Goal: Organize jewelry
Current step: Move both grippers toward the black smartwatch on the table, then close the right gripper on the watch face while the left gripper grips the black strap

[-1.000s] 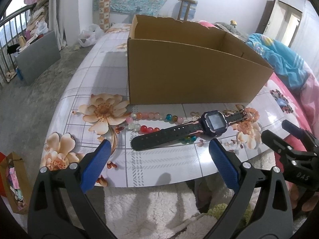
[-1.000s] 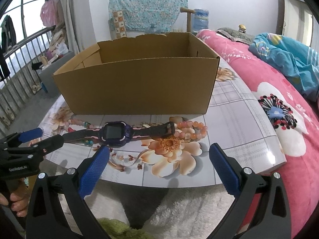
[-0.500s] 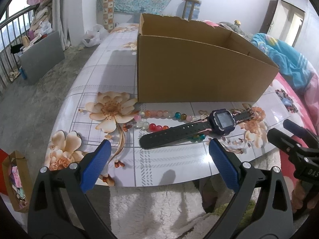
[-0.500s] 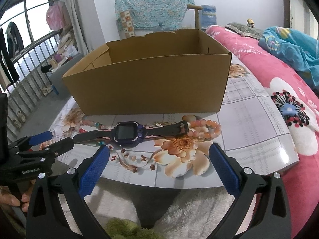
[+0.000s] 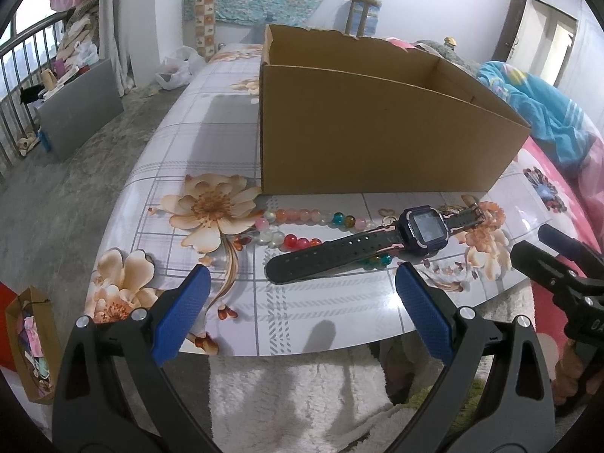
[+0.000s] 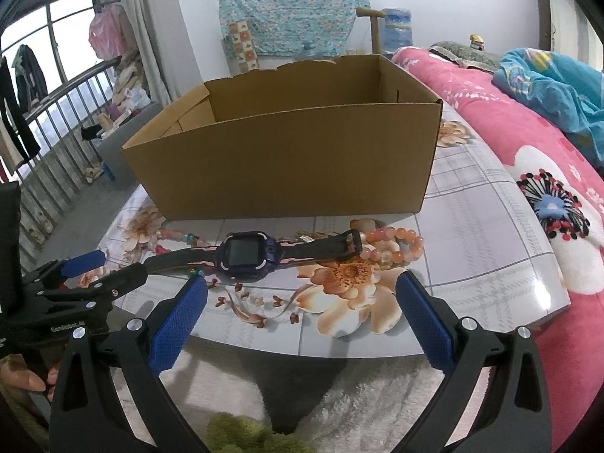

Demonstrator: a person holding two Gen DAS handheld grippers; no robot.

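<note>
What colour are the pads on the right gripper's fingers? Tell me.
Blue, with a fine textured surface, on black arms; the pads show best in the right wrist view.

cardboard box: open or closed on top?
Open. The brown cardboard box has no lid or flaps over it; its inner walls show from above the rim. Contents cannot tell.

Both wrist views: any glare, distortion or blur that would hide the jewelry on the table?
Left wrist view: strong fisheye bending, dark corners, a glare patch on the table near its front edge, clear of the watch and the beads, which look sharp. Right wrist view: same bending, window light at left, sheen on the table's right edge, the watch sharp.
</note>
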